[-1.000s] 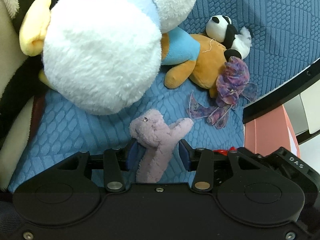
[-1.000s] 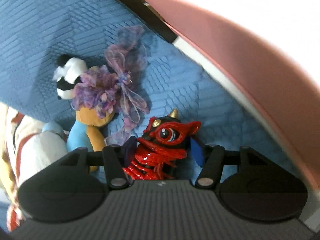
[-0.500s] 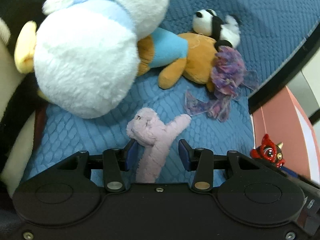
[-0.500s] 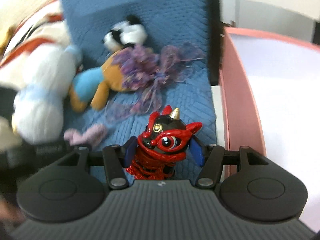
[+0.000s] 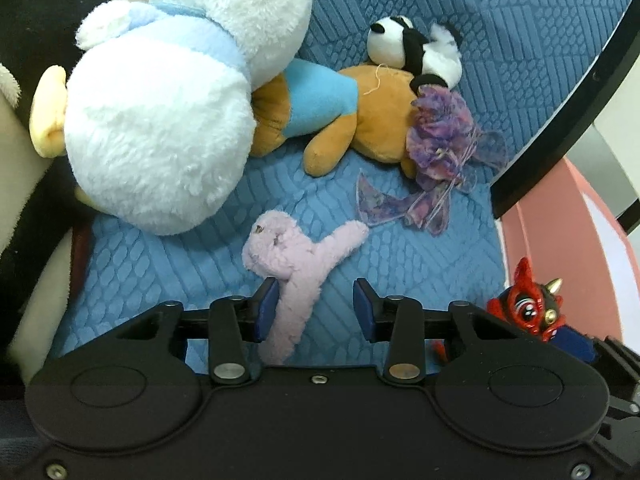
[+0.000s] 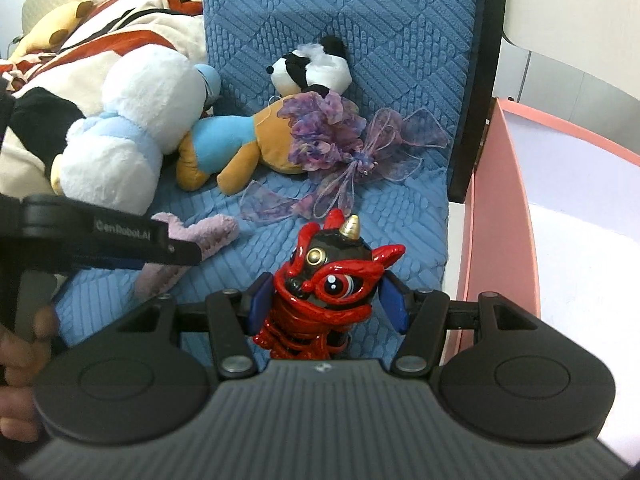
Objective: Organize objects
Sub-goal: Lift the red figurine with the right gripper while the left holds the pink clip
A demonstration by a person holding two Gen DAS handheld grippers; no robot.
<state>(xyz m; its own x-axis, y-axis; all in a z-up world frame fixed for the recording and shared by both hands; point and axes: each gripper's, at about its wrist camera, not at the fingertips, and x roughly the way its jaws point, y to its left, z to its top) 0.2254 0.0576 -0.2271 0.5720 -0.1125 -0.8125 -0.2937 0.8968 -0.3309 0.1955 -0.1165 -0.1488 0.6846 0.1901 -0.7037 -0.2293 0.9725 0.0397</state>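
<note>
My left gripper (image 5: 315,308) is open over the blue quilted cushion (image 5: 400,256). A small pink plush (image 5: 296,264) lies between its jaws, touching only the left pad. My right gripper (image 6: 326,304) is shut on a red and black dragon figurine (image 6: 330,280) and holds it above the cushion's right part. The figurine also shows in the left wrist view (image 5: 528,308). The left gripper (image 6: 120,240) shows at the left of the right wrist view, over the pink plush (image 6: 200,236).
A big white and light-blue plush (image 5: 160,112), an orange plush with a blue shirt (image 5: 340,112), a panda plush (image 5: 416,48) and a purple ribbon bow (image 5: 436,152) lie on the cushion. A pink-walled box (image 6: 496,220) stands right of the cushion.
My left gripper's jaws have opened and let go of the pink plush. My right gripper has swung round with the figurine, from facing the pink box to facing the cushion.
</note>
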